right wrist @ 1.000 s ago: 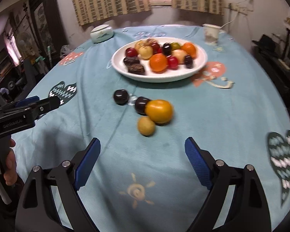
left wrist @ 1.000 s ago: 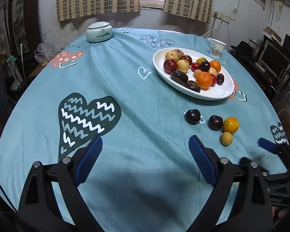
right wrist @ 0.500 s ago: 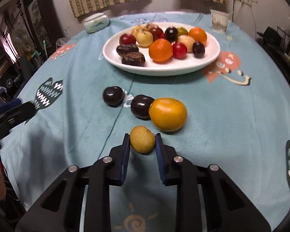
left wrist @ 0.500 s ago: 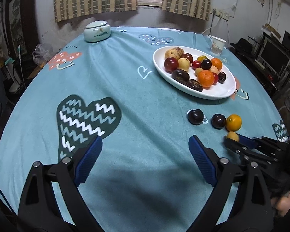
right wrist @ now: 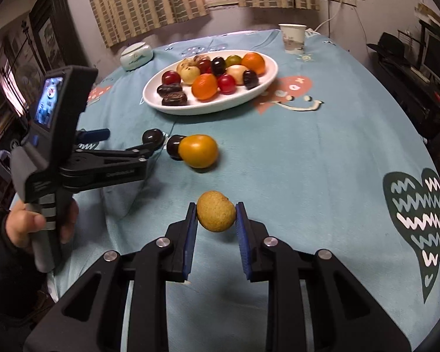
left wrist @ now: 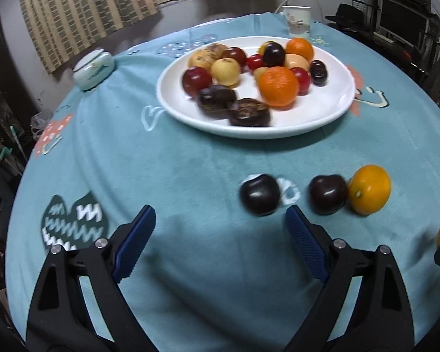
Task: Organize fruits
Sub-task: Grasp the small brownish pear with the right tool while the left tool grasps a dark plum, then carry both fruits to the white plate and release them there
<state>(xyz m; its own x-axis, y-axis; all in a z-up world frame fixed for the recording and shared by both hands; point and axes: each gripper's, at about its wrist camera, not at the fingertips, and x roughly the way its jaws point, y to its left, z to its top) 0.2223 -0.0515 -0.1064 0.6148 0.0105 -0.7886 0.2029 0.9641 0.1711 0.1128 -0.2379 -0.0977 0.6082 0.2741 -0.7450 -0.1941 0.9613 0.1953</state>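
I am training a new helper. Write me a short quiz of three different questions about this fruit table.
1. True or false: the right gripper is shut on the small yellow fruit.
2. How many fruits lie loose on the tablecloth? A) one B) three C) five
3. Fill in: the left gripper is ____.

Key: 1 true; 2 B, two dark plums and an orange; 3 open.

Plate (left wrist: pixel 334 111) behind 2 plums (left wrist: pixel 259 195) (side by side); orange (left wrist: pixel 369 189) touches the right one.
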